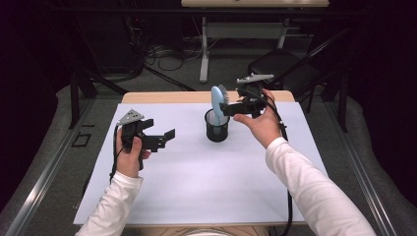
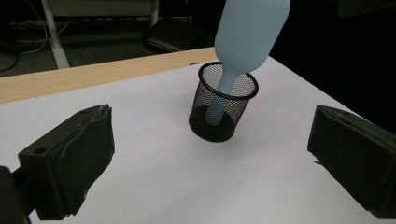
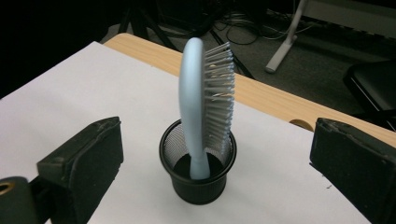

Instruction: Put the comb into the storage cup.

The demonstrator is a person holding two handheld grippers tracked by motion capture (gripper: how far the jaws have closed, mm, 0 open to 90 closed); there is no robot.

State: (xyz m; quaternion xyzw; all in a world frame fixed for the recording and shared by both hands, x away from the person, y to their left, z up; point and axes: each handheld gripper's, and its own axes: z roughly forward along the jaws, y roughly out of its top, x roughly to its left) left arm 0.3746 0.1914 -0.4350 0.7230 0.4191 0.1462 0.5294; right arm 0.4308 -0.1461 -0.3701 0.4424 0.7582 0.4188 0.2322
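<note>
Hairbrush: a pale blue hairbrush (image 3: 201, 107) stands handle-down in a black mesh cup (image 3: 198, 179), head and bristles rising above the rim, leaning slightly against it.
Mesh cup: upright on the white sheet (image 1: 196, 172) covering the table (image 1: 162, 97), just ahead of the right gripper and farther off in front of the left gripper.
Right gripper: the right gripper (image 1: 226, 109) is held just beside the brush head, on its bristle side; jaws stand wide apart, nothing between the pads, brush and cup centred beyond the gap in its own view.
Left gripper: the left gripper (image 1: 164, 139) hovers over the sheet well apart from the cup, pointing toward it; jaws spread wide, holding nothing.
Contact: neither gripper touches the brush or cup.
</note>
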